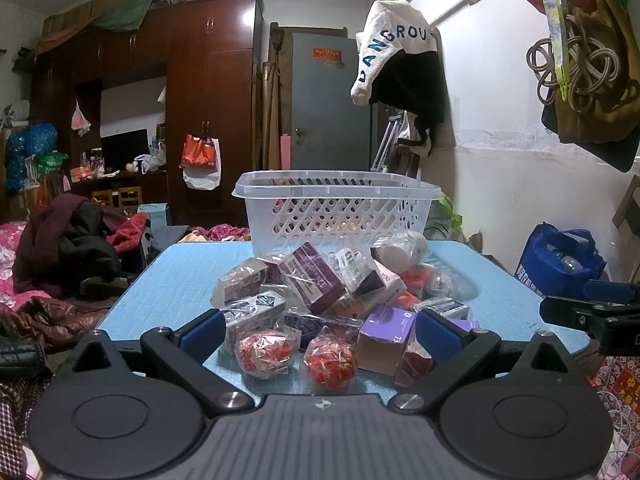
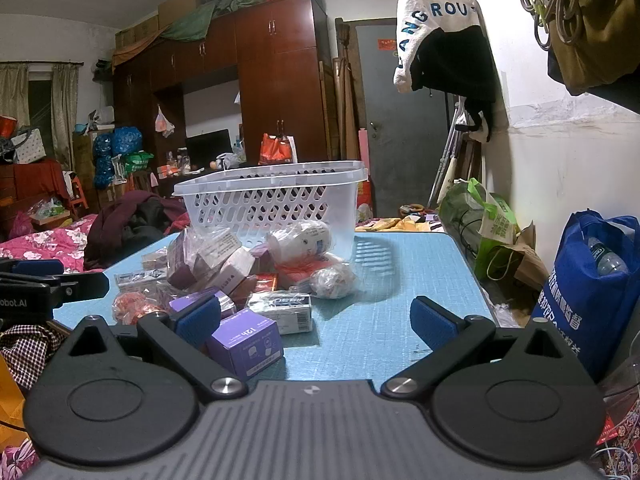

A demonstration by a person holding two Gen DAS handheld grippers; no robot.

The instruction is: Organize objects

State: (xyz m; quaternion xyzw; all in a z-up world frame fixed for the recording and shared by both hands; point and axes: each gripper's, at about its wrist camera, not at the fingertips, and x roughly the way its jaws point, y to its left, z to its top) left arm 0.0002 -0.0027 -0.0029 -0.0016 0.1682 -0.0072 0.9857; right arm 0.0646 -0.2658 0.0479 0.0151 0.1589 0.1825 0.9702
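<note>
A heap of wrapped boxes and packets (image 1: 320, 288) lies on the blue table (image 1: 180, 280), in front of a clear plastic basket (image 1: 336, 208) at the far edge. Two red bagged balls (image 1: 330, 364) and a purple box (image 1: 386, 334) lie nearest. My left gripper (image 1: 318, 334) is open and empty, its blue pads either side of them at the near edge. In the right wrist view the heap (image 2: 256, 272) and basket (image 2: 272, 200) sit left of centre. My right gripper (image 2: 316, 320) is open and empty, with a purple box (image 2: 248, 340) by its left pad.
A bed with piled clothes (image 1: 68, 248) lies left of the table. A wall with hanging bags (image 1: 588, 60) and a blue bag (image 2: 592, 292) stand right. The right gripper shows at the left view's right edge (image 1: 592, 316).
</note>
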